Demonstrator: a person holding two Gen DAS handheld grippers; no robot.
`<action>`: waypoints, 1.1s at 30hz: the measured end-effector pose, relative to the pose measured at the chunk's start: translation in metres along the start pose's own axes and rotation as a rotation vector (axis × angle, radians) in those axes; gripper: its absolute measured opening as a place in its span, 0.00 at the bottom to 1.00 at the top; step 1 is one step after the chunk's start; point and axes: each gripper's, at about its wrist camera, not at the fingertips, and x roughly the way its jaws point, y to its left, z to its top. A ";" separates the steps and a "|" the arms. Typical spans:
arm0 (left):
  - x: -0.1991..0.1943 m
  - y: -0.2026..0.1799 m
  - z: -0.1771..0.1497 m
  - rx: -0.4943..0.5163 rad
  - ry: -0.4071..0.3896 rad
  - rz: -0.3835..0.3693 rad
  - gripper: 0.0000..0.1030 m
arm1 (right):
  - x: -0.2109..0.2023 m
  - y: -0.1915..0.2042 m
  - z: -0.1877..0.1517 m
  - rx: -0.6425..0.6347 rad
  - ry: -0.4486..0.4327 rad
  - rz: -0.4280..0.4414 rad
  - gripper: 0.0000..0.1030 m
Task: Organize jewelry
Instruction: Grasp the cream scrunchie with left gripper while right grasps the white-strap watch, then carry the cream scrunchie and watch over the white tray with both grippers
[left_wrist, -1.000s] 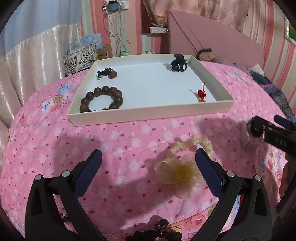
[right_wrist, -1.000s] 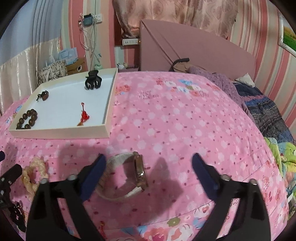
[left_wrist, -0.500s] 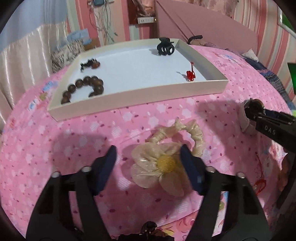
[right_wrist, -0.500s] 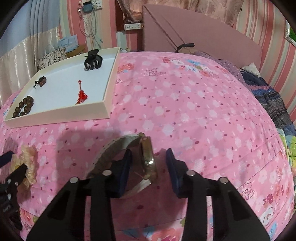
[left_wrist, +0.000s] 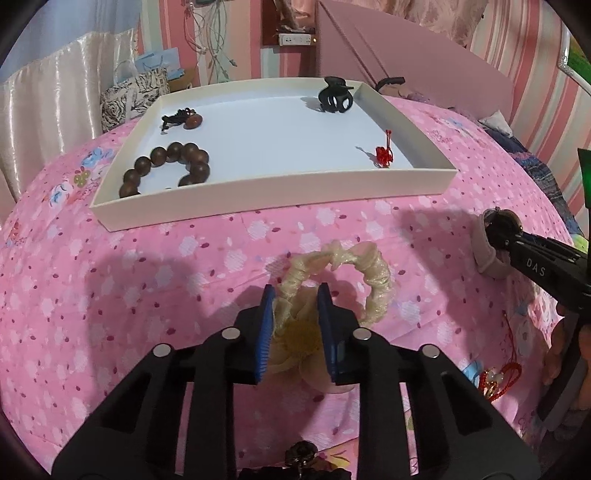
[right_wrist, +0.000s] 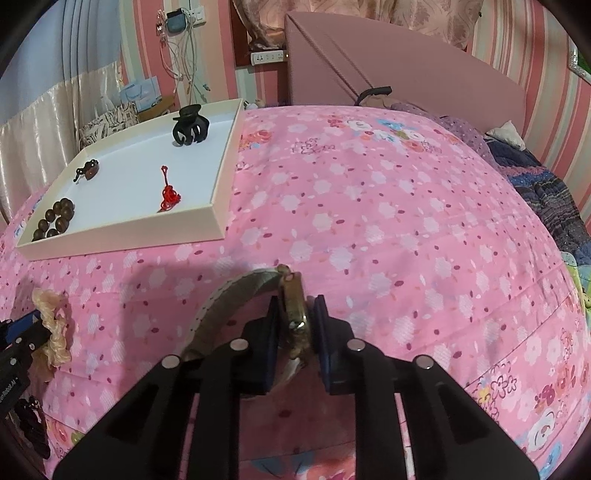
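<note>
Just closing left gripper (left_wrist: 295, 321) on flower scrunchie (left_wrist: 343, 280), right gripper (right_wrist: 295, 325) on watch (right_wrist: 293, 314); next, probably lifting both toward tray (left_wrist: 258, 199) ahead

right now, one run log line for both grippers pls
left gripper: closing on flower scrunchie | right gripper: closing on watch | both on bedspread | tray: not yet reached

I see a cream scrunchie (left_wrist: 354, 273) with a flower lying on the pink bedspread (left_wrist: 110, 295), and a watch (right_wrist: 295, 314) standing on edge nearby. The white tray (left_wrist: 280, 199) holds wooden beads (left_wrist: 166, 166), a black claw clip (left_wrist: 335, 96) and a red charm (left_wrist: 384, 155).
</note>
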 end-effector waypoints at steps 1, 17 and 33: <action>-0.001 0.001 0.000 -0.004 -0.003 0.000 0.18 | 0.000 0.000 0.000 0.002 -0.001 0.001 0.17; 0.006 0.003 0.007 0.013 -0.013 0.033 0.29 | -0.001 0.005 -0.001 -0.003 -0.020 0.024 0.16; 0.015 -0.003 0.016 0.047 0.005 0.039 0.05 | -0.002 0.005 0.002 -0.002 -0.029 0.029 0.16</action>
